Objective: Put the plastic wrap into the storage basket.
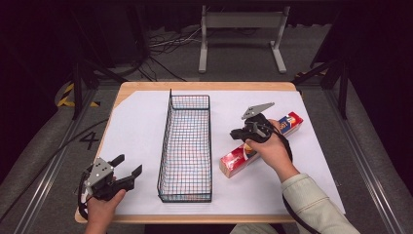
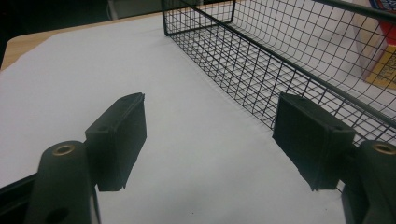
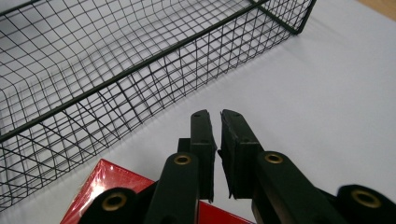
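We see the right gripper (image 1: 239, 132) hovering over the box (image 1: 234, 161), a long red carton lying slantwise on the white sheet (image 1: 136, 131) just right of the wire basket (image 1: 187, 146). Its jaws are almost together with nothing between them; the box sits under and behind them, its red corner at the bottom of the right gripper view (image 3: 105, 182). Whether the gripper's body touches the box we cannot quite tell. Our left gripper (image 1: 127, 169) rests wide open left of the basket, near the table's front edge.
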Demonstrator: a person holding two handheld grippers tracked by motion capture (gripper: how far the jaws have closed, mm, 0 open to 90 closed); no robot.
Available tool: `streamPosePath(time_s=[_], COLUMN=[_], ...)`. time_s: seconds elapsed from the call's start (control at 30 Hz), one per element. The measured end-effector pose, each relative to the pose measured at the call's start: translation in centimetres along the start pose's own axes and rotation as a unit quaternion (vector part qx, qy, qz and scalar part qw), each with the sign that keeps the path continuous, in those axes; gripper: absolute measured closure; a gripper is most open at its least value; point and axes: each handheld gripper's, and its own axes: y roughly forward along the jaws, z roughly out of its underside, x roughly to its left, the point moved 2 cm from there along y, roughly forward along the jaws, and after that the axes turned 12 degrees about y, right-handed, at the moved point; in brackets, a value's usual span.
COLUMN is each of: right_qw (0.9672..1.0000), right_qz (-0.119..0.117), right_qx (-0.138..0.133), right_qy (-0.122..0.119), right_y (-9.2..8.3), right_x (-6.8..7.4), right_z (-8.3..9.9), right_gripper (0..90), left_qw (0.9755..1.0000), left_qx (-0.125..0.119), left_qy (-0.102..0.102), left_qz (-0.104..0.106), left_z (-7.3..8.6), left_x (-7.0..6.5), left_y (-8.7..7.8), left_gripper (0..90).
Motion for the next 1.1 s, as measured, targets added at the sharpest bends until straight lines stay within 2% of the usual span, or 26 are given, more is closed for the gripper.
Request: streamPosePath(time_s=[0.33,0.5,0.77,1.1], right_qw=[0.9995,0.9982,0.9955,0.9897], right_qz=[-0.001,-0.004,0.001,0.002], right_qx=[0.033,0.059,0.094,0.142], right_qy=[-0.001,0.0,-0.003,-0.015], right_y=[1.9,2.9,4.1,5.1], right_x=[0.4,0.7,1.1,2.1], right_z=[0.2,0.3,0.5,0.5], right_gripper=[87.3,90.0,90.0,90.0], left_qw=[1.0,1.0,1.0,1.0], left_qx=[0.001,0.001,0.0,0.003], left_qy=[0.0,0.002,0.0,0.001], left_qz=[0.001,0.001,0.002,0.005], left_z=[0.0,-0.1,-0.1,-0.1], left_x=[0.0,0.1,0.1,0.0], left_y=[0.2,0.2,0.3,0.4], left_gripper=[26.2,26.3,26.3,26.3])
